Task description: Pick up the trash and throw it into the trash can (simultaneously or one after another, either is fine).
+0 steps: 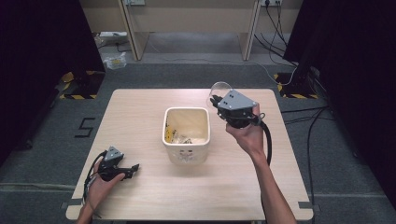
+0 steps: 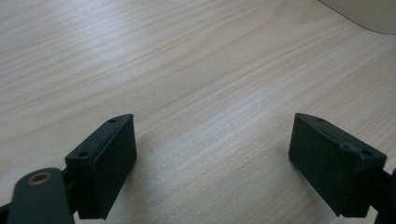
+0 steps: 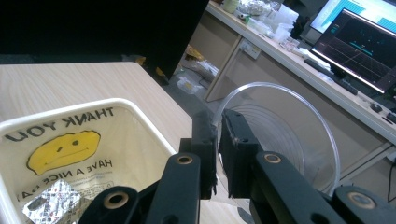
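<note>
While the left gripper (image 1: 133,167) rests low on the desk (image 1: 140,116) near its front left corner, its fingers (image 2: 105,163) stand spread wide apart with nothing between them, only bare wood grain beneath. The right gripper (image 1: 215,100) is raised above the desk just right of the bin (image 1: 186,154), and its fingers (image 3: 233,154) are pinched on the rim of a clear plastic cup (image 3: 299,140), one finger inside the wall and one outside, with a thin gap showing between them. The cup (image 1: 218,89) is tipped on its side, its mouth turned toward the bin. The bin is a cream, square-mouthed tub standing at the middle of the desk. It is lined with a bag (image 3: 70,144) printed with a yellow face and "THANK YOU", and a crumpled foil scrap (image 3: 53,200) lies in it beside yellow bits.
</note>
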`<state>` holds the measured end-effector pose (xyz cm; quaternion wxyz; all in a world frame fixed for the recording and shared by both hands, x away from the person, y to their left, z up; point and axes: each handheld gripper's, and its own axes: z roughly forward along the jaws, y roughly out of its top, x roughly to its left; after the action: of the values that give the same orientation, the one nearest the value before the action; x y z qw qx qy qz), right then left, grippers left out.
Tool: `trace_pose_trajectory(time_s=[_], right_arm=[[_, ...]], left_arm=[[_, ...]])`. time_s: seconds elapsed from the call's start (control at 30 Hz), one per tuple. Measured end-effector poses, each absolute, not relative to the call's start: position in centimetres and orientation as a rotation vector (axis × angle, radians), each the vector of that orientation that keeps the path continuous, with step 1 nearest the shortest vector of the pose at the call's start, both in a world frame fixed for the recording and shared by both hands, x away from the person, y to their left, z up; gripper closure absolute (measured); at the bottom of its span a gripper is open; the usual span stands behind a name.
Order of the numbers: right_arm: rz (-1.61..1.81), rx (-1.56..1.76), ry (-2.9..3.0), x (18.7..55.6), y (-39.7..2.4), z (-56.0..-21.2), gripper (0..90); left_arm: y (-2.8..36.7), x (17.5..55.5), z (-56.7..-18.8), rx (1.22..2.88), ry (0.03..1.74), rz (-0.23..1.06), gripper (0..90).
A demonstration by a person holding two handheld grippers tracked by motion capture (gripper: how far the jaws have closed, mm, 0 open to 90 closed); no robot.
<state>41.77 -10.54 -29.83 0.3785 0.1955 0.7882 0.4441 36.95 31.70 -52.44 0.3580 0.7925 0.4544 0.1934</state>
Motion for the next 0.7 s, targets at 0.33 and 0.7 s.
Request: trace_pose_trajectory(time_s=[0.33,0.7], right_arm=[[1.159,0.468,2.044,41.7,-9.0,-30.2,84.4],[1.197,0.429,2.089,41.6,-7.1,-30.6,84.4]], left_arm=[[31.7,37.0,-52.4,2.045,1.172,0.499,14.0],[31.7,37.0,-52.4,2.045,1.172,0.499,14.0]])
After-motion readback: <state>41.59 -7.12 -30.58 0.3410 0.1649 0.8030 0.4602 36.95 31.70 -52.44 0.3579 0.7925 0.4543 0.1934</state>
